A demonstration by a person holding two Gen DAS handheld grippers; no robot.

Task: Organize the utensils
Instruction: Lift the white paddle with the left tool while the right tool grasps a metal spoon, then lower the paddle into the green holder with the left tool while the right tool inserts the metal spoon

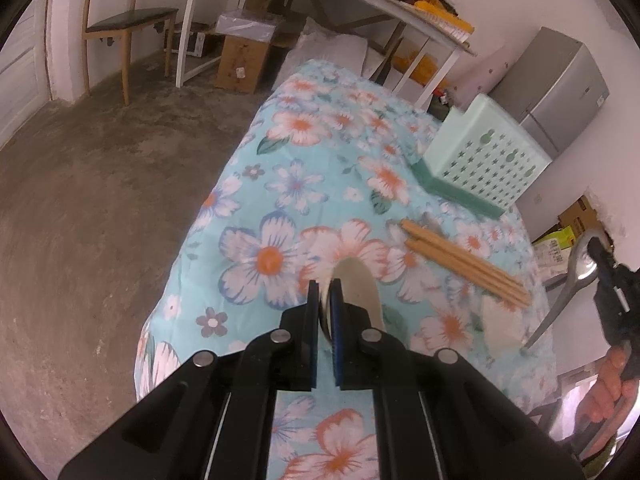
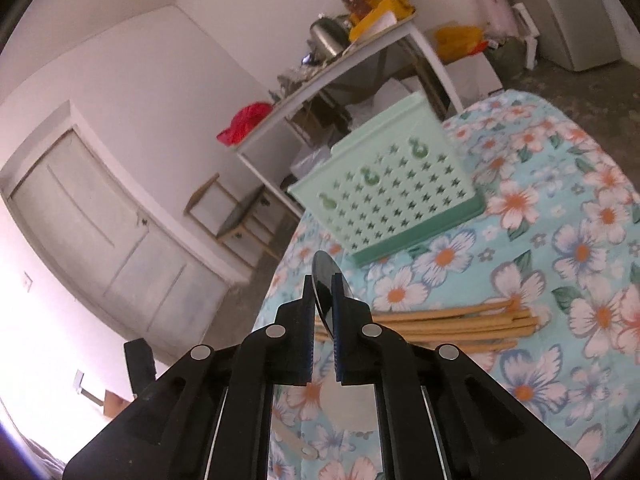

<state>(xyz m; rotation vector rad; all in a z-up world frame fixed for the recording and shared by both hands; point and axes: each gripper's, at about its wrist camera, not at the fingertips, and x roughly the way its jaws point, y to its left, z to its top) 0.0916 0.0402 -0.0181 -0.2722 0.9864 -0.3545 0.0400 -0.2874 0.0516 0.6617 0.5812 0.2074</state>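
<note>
Clenched on a white spoon (image 1: 362, 284), the left claw (image 1: 325, 292) hangs over the flowered counter (image 1: 280, 200). Right claw (image 2: 323, 292) grips a metal spoon (image 2: 326, 276) above the chopsticks (image 2: 448, 322), which lie near the green basket (image 2: 392, 192).

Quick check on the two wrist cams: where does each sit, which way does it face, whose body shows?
Left wrist: rides the left tool, angled down at the floral tablecloth; right tool with metal spoon and a hand show.
Right wrist: rides the right tool, facing the mint-green perforated basket; no body visible.
Shared: basket, wooden chopsticks, tablecloth.
</note>
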